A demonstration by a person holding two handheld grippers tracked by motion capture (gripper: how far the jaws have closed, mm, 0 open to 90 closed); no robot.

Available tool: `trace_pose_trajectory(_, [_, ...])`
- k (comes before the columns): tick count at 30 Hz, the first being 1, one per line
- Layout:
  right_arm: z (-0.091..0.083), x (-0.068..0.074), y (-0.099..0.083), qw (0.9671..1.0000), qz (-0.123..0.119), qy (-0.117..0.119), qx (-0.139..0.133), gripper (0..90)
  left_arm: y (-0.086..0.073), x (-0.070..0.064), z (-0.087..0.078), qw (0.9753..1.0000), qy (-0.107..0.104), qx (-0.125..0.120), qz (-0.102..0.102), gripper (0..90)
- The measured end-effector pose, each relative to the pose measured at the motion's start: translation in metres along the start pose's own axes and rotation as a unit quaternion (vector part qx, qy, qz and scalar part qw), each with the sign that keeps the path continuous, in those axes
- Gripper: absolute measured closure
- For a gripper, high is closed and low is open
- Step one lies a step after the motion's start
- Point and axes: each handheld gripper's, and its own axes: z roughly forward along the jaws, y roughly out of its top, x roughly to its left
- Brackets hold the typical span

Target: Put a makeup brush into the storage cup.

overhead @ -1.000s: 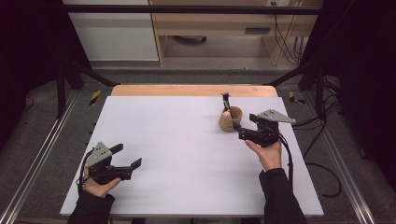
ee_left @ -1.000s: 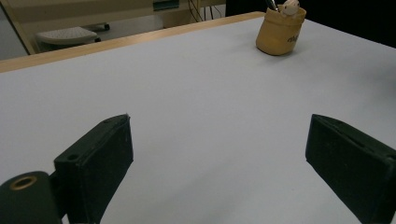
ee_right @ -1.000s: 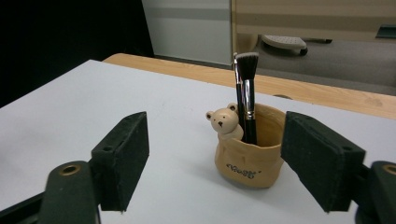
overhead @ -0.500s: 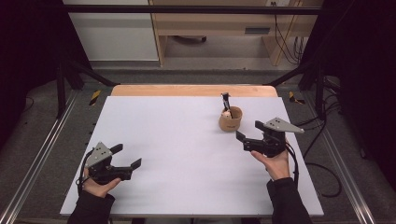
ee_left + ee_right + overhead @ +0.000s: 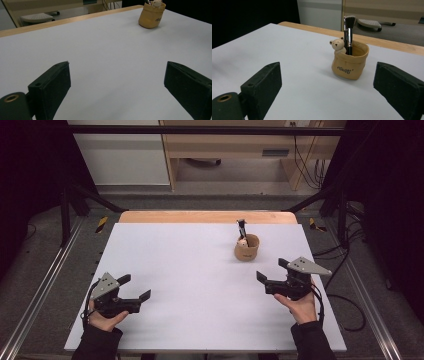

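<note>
Here the right hand-held gripper [image 5: 270, 279], jaws spread and empty, sits lower right of the high view, just below the tan holder [image 5: 247, 247] with its brush [image 5: 349, 33]. Best back away level, clear of both; the left hand-held gripper [image 5: 135, 287] idles, also spread.

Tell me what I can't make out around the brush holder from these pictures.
- Brush handle's lower end: hidden inside the tan holder in the right gripper view.
- Printed word on the holder: too small and blurred to read.
- Makeup brush: its head is cut off by the top edge in the left gripper view.
- Small bear figure: too small to make out in the high view.
</note>
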Motion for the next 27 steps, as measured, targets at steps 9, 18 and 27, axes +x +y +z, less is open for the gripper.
trace_pose_trajectory(9, [-0.009, -0.002, -0.014, 1.0, -0.006, 0.002, 0.002, 6.2, -0.001, 0.002, -0.002, 1.0, 0.002, -0.002, -0.003, 6.1])
trace_pose_trajectory(18, [-0.018, -0.005, -0.028, 0.9999, -0.008, 0.004, 0.004, 4.9, -0.002, 0.002, -0.003, 1.0, 0.004, 0.003, -0.005, 5.7])
trace_pose_trajectory(27, [-0.023, -0.007, -0.038, 0.9999, -0.009, 0.003, 0.009, 4.1, -0.003, 0.003, -0.003, 1.0, 0.006, 0.003, -0.005, 5.7])
